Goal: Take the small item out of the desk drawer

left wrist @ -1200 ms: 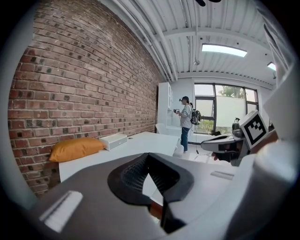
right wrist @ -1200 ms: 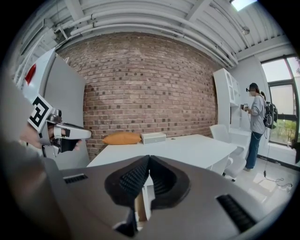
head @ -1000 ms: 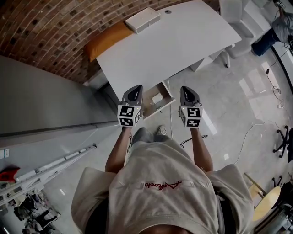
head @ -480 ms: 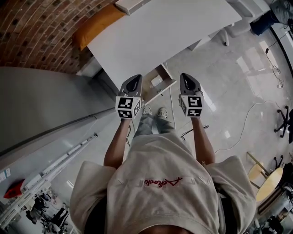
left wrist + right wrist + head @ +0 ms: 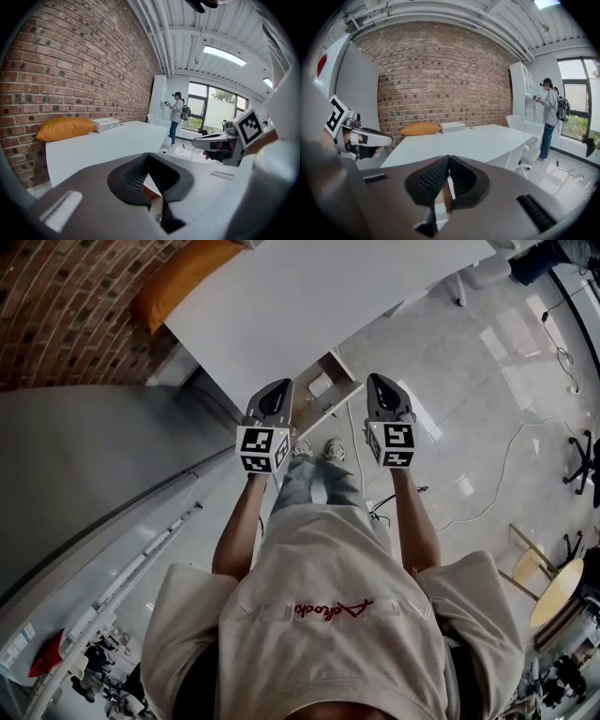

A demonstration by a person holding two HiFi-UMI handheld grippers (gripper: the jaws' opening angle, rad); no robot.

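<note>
Looking down past my own chest in the head view, I see the desk (image 5: 319,296) with its drawer (image 5: 339,401) pulled out. The small white item (image 5: 320,385) lies inside it, untouched. So I judge the opening done, while reaching in, gripping and lifting out are all left. My left gripper (image 5: 275,395) and right gripper (image 5: 382,390) hang side by side on my side of the drawer. The left one's tip overlaps the drawer's left end in the picture and the right one sits off to its right. Neither seems to touch it, though I cannot tell their height above it. An orange cushion (image 5: 183,277) rests at the desk's far end by the brick wall (image 5: 56,306). In the left gripper view my jaws are clenched tip to tip with nothing between them. Below the tips a sliver of brown and white shows, which I take for the drawer, though it is too small to be sure. Beyond lie the desk top, the cushion and a white box (image 5: 105,124) beside it, and my right gripper shows at the right, well apart. In the right gripper view those jaws are likewise pressed together and empty, with a strip of light wood behind them and my left gripper at the left edge. Whichever gripper takes the item must open first.
</note>
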